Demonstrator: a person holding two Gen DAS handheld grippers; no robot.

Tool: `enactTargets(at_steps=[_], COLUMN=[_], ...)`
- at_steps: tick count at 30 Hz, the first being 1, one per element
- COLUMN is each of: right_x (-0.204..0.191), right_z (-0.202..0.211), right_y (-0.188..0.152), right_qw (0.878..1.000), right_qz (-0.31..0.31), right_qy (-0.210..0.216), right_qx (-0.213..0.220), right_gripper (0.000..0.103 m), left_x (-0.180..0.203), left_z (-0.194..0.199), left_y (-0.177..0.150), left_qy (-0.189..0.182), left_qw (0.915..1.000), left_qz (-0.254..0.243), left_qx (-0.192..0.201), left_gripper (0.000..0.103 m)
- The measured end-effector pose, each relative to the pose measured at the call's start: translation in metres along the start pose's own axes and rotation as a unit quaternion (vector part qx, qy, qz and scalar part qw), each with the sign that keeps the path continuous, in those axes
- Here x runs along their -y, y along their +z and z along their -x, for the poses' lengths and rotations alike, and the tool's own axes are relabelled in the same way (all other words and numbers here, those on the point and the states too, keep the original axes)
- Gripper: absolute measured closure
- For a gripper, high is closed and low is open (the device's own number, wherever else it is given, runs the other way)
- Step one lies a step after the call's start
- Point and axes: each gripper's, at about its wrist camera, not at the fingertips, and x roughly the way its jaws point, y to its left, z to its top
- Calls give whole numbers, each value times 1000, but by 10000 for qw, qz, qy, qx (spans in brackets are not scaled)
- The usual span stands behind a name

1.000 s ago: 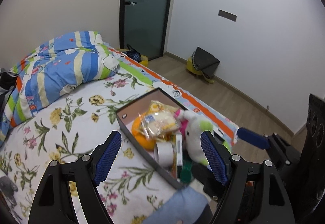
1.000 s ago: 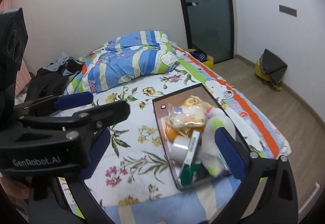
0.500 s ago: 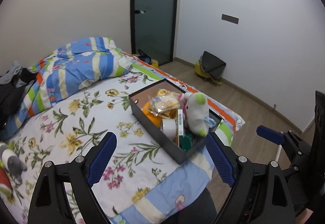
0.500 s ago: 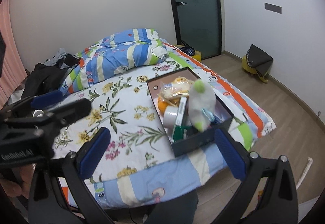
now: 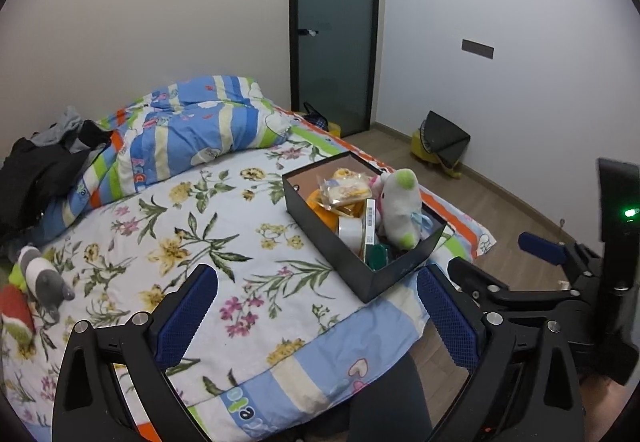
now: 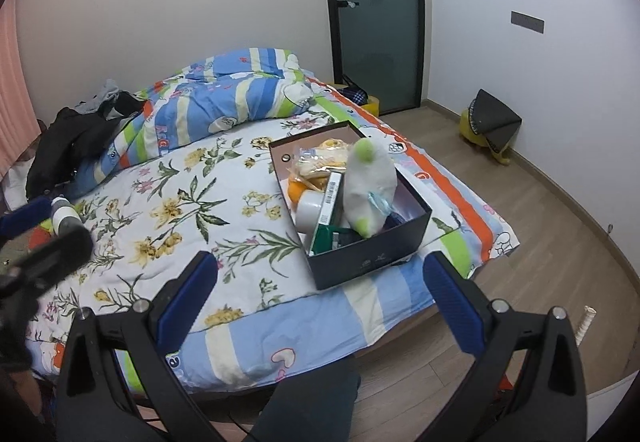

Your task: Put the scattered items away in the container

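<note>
Bedroom, floral bed [image 5: 192,226] | box [image 5: 344,254] on it holds plush toy [image 5: 398,205] | I hold left gripper [image 5: 316,318] and right gripper [image 6: 320,306] spread, empty, near box

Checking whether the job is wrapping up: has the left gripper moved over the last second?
Yes. The left gripper has backed away and up from the dark cardboard box: the box, which filled the space between its fingers, now sits smaller and beyond them on the floral bedsheet.

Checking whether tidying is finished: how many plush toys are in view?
2, perhaps more. A white-and-green plush stands in the black box; a grey striped plush lies on the bed's left edge, beside red and green fabric that may be another toy.
</note>
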Motion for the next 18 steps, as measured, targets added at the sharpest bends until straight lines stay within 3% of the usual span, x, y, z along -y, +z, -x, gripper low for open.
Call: enactTargets(at_steps=[18], right_x=[35], right_z=[-12], right_y=[-1], right_qw=[9992], right_qz=[-376], right_qy=[-28], right_qx=[-139], right_gripper=[0], left_x=[17], left_z=[-13], left_y=[-5], left_qy=[12], left_qw=[9996], left_qz=[-163], left_qx=[-226], left_gripper=[1])
